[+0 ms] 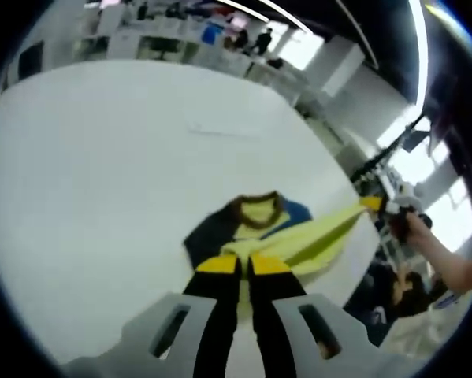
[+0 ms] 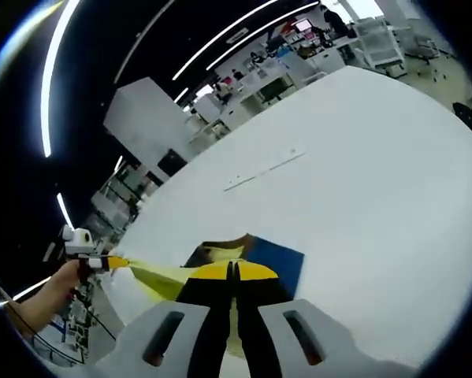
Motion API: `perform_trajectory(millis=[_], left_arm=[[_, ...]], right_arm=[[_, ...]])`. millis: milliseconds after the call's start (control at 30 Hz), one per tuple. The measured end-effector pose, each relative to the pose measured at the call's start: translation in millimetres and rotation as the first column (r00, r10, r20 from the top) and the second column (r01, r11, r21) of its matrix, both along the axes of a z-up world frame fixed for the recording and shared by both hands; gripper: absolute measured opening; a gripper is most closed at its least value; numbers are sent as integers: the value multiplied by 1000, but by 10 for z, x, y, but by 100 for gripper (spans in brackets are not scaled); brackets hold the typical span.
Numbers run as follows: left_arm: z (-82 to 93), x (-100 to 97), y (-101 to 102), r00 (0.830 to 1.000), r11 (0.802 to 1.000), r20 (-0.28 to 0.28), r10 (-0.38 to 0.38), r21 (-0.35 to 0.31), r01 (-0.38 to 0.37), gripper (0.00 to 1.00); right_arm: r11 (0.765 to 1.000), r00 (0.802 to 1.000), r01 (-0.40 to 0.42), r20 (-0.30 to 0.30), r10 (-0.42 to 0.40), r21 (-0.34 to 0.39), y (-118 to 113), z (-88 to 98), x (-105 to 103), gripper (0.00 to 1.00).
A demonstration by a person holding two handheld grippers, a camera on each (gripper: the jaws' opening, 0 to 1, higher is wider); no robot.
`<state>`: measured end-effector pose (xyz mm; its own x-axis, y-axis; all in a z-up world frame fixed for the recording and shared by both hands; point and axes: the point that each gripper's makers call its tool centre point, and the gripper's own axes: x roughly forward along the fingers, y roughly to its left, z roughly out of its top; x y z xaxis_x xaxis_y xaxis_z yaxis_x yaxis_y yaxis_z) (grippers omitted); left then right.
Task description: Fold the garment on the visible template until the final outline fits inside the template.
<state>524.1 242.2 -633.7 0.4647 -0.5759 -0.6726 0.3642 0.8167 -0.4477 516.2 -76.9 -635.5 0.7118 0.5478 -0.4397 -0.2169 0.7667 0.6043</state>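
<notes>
Left tool (image 1: 245,266): bottom centre of left gripper view, tips pressed together, pinching the yellow edge of the garment (image 1: 255,228).
Right tool (image 2: 233,272): bottom centre of right gripper view, tips likewise pressed together on yellow cloth.
Other tool seen across: right tool at right edge of left gripper view, yellow tip on a stretched corner of cloth, a hand (image 1: 421,236) behind it; left tool at lower left of right gripper view, held by a hand (image 2: 58,291).
Garment: yellow and dark blue, bunched low on the white worktop (image 1: 125,181), just beyond the tips; one yellow flap drawn taut between the two tools.
Why held so: likely lifting and spreading one edge at two points, ready to carry it over in a fold.
Template: faint line on worktop at upper centre; outline otherwise unclear.
Progress: fold apparently unfinished.
</notes>
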Motion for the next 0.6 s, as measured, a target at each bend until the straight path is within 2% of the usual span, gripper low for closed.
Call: perform_trajectory(millis=[133,300,600], left_arm=[[-94,84,-10,1000,1000,-18,5,-7,-5,1],[-230,186,-23,999,1000,-46,11,-10,-12,1],[-485,363,-48,995,1000,-95,8,4,-8,1]], right_arm=[[1000,1000,-3,-10,3,3,-35,-95,94,2],[998,998,34,-46,-32,61,-57,-258,244,2],[999,996,31,-80,-28,42,-61,-487,379,2]])
